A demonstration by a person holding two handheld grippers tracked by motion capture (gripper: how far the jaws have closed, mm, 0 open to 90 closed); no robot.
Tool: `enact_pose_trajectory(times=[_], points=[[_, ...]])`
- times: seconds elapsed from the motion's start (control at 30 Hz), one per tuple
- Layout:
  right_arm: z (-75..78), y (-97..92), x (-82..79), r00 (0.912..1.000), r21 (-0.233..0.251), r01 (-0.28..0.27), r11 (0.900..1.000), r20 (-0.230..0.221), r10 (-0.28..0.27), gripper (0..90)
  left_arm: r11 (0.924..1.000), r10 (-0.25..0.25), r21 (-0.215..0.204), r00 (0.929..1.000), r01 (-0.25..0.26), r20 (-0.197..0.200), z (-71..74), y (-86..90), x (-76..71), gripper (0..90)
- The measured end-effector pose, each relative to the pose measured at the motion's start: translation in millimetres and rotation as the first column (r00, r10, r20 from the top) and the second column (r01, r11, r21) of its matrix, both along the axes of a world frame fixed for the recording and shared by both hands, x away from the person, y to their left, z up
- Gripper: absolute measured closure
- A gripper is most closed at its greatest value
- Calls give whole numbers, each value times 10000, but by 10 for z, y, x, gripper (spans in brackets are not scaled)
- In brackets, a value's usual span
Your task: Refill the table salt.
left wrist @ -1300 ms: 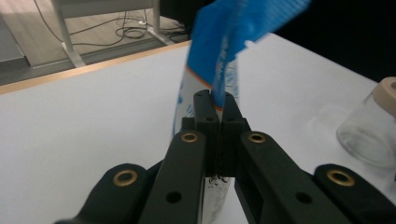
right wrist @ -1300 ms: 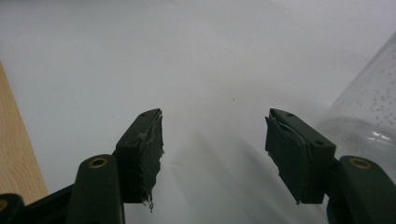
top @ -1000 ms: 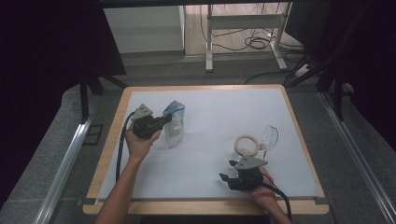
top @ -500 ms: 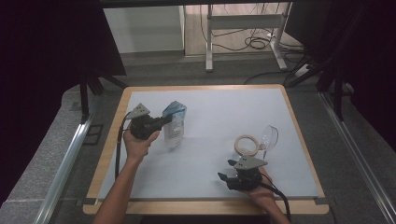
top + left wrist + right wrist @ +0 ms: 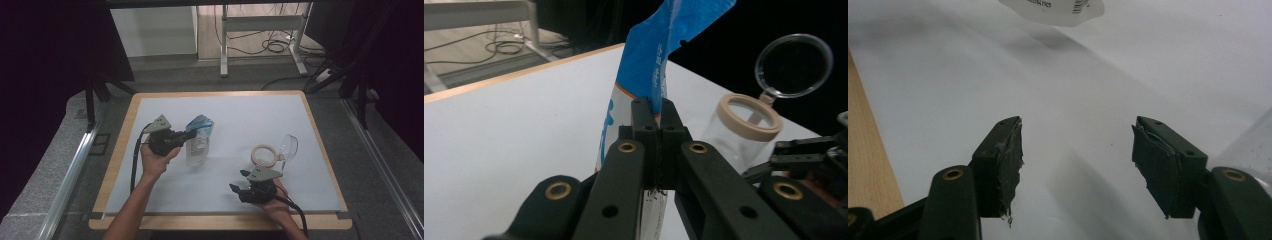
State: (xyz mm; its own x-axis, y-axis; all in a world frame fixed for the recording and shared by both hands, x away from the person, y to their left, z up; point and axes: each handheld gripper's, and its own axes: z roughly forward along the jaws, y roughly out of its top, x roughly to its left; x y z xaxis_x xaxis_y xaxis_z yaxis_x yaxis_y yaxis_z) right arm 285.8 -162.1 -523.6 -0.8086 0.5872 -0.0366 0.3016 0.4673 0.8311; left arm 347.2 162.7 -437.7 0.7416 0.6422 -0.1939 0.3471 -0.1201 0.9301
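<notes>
On the white table top [image 5: 235,120], the left gripper [image 5: 189,135] has its jaws pressed together on the blue-and-white pouch [image 5: 199,140], pinching it near the blue upper end. In the left gripper view the two black jaws meet with the pouch [image 5: 659,65] clamped between them, its blue top rising above the jaw tips and its white lower part hanging down behind them. From the high view the pouch sits left of the table's middle, tilted, with its lower white end toward the near edge; whether that end touches the surface cannot be told. The person's left hand [image 5: 155,160] wraps the gripper body from below. The right gripper [image 5: 239,181] lies near the front edge on the right side, held in the right hand [image 5: 272,200], its jaws standing apart with only bare table between them; in the right gripper view the taped pads [image 5: 1010,155] face each other across an empty gap, and the bottom edge of the pouch [image 5: 1058,10] shows well ahead of them. Just beyond the right gripper stands a clear jar [image 5: 264,156] with a tan rim, its clear hinged lid [image 5: 289,146] flipped open to the far right side. The jar [image 5: 744,125] sits well apart from the pouch.
</notes>
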Motion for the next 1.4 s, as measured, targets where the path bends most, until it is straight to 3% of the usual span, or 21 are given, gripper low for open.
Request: enact_pose_trajectory(times=[0.5, 1.4], points=[[-12, 55, 6, 9998, -22, 130, 9999, 176, -130, 375, 9986, -525, -89, 9986, 525, -17, 13, -176, -77, 900], [-20, 105, 17, 9995, -88, 229, 9997, 217, -227, 374, 9961, -870, -152, 9960, 867, -197, -42, -344, -101, 900]])
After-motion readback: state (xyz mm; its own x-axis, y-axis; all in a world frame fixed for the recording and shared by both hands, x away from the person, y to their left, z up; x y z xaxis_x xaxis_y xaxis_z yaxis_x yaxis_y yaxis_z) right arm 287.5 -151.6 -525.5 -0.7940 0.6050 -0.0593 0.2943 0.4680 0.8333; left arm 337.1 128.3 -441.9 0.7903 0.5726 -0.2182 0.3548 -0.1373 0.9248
